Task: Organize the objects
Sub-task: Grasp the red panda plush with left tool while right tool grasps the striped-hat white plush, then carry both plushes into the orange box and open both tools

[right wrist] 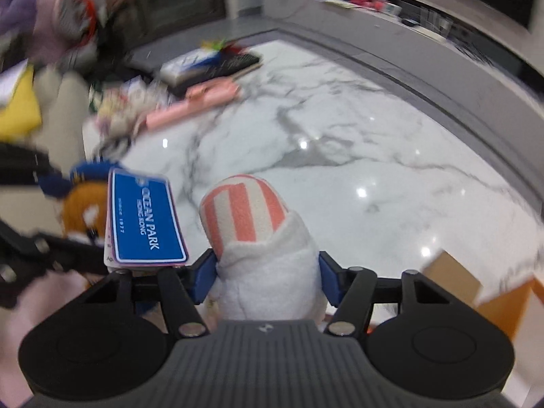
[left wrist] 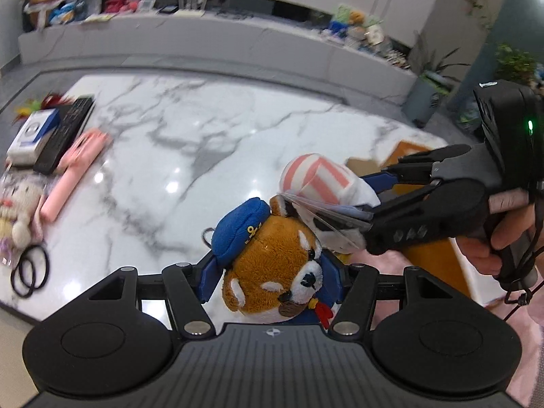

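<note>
My left gripper (left wrist: 272, 273) is shut on a brown red-panda plush (left wrist: 272, 272) with a blue sailor cap, held above the near edge of the marble table (left wrist: 204, 129). My right gripper (right wrist: 267, 272) is shut on a white plush (right wrist: 265, 265) with a pink-and-white striped end; it also shows in the left wrist view (left wrist: 323, 180), just right of and above the panda. A blue "Ocean Park" tag (right wrist: 146, 217) hangs from it. The panda plush (right wrist: 85, 214) shows at the left of the right wrist view.
At the table's left edge lie a white-and-blue box (left wrist: 30, 136), a black remote (left wrist: 64, 134), a pink case (left wrist: 73, 173), a small pale plush (left wrist: 17, 210) and black hair ties (left wrist: 30, 270). An orange cardboard box (left wrist: 431, 248) stands at the right. A long shelf (left wrist: 204, 37) runs behind.
</note>
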Motion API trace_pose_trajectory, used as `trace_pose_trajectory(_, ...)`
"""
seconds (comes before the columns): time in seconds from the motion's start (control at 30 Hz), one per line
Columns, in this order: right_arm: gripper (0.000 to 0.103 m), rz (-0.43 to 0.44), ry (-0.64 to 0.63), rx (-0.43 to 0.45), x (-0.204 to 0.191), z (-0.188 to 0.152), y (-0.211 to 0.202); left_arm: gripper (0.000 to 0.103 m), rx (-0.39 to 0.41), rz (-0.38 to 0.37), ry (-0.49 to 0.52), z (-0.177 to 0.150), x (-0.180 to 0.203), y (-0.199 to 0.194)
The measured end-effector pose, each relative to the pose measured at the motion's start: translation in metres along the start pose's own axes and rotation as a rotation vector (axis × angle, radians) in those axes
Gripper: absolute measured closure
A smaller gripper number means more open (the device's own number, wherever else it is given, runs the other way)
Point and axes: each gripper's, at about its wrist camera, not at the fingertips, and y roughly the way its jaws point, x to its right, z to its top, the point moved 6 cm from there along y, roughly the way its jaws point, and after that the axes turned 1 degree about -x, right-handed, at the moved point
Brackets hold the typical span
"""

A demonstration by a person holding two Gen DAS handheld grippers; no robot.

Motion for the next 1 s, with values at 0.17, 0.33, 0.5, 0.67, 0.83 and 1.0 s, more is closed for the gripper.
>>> trace_pose_trajectory(0.17,0.039,0.006,0.248,0.053,0.031,-0.009,-0.08,0.033,0.055,-0.089,0.116,0.023,0.056,-0.023)
trace_pose_trajectory(0.33,0.039,-0.114,0.421,0.115,0.063,-0.049,-0.167,0.033,0.045,-0.186,0.272,0.034,0.134,-0.016)
trace_pose_trajectory(0.5,0.039,-0.236,0.566,0.091,0.098,-0.116,-0.211,0.033,-0.058,-0.282,0.446,0.028,0.218,0.026)
trace_pose_trajectory(0.67,0.039,-0.22,0.786,0.043,0.132,-0.181,-0.212,0.033,-0.188,-0.297,0.585,0.027,0.272,0.088)
trace_pose_trajectory(0.83,0.039,-0.166,0.885,-0.007,0.144,-0.207,-0.183,0.033,-0.339,-0.245,0.678,0.019,0.291,0.138)
trace_pose_trajectory(1.0,0.039,-0.111,0.923,-0.096,0.148,-0.215,-0.15,0.033,-0.462,-0.261,0.851,-0.006,0.29,0.162)
